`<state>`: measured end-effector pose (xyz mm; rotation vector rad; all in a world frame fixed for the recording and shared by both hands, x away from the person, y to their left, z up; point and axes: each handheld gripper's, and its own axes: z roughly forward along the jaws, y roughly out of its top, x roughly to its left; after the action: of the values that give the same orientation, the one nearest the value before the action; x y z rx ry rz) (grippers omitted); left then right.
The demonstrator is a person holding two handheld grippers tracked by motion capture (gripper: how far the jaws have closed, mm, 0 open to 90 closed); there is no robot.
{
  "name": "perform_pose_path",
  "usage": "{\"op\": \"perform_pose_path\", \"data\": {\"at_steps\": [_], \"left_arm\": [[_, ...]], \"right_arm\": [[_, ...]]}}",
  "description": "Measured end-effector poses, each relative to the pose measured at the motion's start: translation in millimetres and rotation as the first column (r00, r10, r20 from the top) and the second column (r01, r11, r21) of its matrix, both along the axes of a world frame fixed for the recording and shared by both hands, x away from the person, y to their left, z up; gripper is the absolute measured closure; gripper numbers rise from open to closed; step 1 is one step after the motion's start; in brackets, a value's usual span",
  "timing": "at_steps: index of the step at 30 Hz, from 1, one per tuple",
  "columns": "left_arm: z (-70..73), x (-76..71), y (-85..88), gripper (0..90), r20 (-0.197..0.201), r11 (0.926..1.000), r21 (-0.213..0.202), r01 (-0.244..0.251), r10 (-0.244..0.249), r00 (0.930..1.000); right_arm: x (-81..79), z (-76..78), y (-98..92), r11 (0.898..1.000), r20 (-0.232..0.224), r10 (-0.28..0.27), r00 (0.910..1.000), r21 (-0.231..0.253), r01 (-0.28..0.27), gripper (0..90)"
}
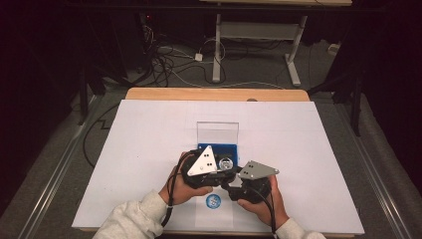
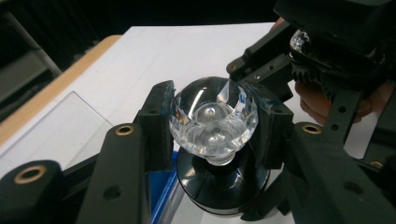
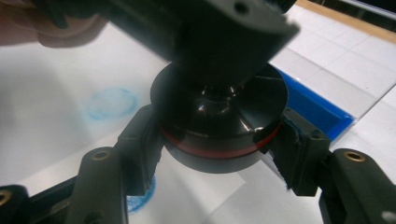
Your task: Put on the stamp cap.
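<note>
A clear faceted crystal knob (image 2: 212, 116) sits on a round black base (image 2: 219, 186). My left gripper (image 2: 212, 123) is shut on the crystal knob, one pad on each side. My right gripper (image 3: 217, 144) is shut on the black base (image 3: 219, 126), which carries a red ring around its rim. In the high view both grippers meet over the front middle of the table, left gripper (image 1: 219, 169) and right gripper (image 1: 234, 186), with the crystal knob (image 1: 225, 163) glinting between the two grey plates.
A blue tray (image 1: 231, 148) with a clear upright panel (image 1: 217, 132) stands just behind the hands. A blue round mark (image 1: 213, 201) is on the white sheet (image 1: 149, 149) near the front edge. Cables and desk legs (image 1: 217, 50) lie beyond the table.
</note>
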<state>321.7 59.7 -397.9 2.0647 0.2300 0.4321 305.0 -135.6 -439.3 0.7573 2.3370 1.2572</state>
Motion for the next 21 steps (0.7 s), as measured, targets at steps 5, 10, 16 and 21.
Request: {"op": "perform_pose_path", "data": {"at_steps": [5,10,16,21], "left_arm": [[-2.0,0.2,0.6,55.2,0.003,1.0,0.005,0.001,-0.001,1.0],[-2.0,9.1,6.8,55.2,-0.067,0.9991,-0.042,-0.002,-0.001,0.9977],[-2.1,9.7,4.3,55.2,-0.079,0.9995,-0.031,-0.004,0.002,0.9968],[-0.7,9.9,5.4,55.2,-0.085,0.9996,-0.027,0.001,-0.003,0.9964]], "right_arm": [[1.3,-1.7,-0.1,1.0,-0.033,0.005,0.9995,0.026,-0.004,38.9],[2.1,-1.3,-1.3,1.0,-0.022,0.013,0.9997,0.017,-0.013,38.8],[1.9,-2.0,0.1,1.0,-0.004,0.028,0.9996,-0.008,-0.028,38.6],[1.3,-2.5,1.8,0.999,-0.007,0.05,0.9987,-0.013,-0.05,38.6]]}}
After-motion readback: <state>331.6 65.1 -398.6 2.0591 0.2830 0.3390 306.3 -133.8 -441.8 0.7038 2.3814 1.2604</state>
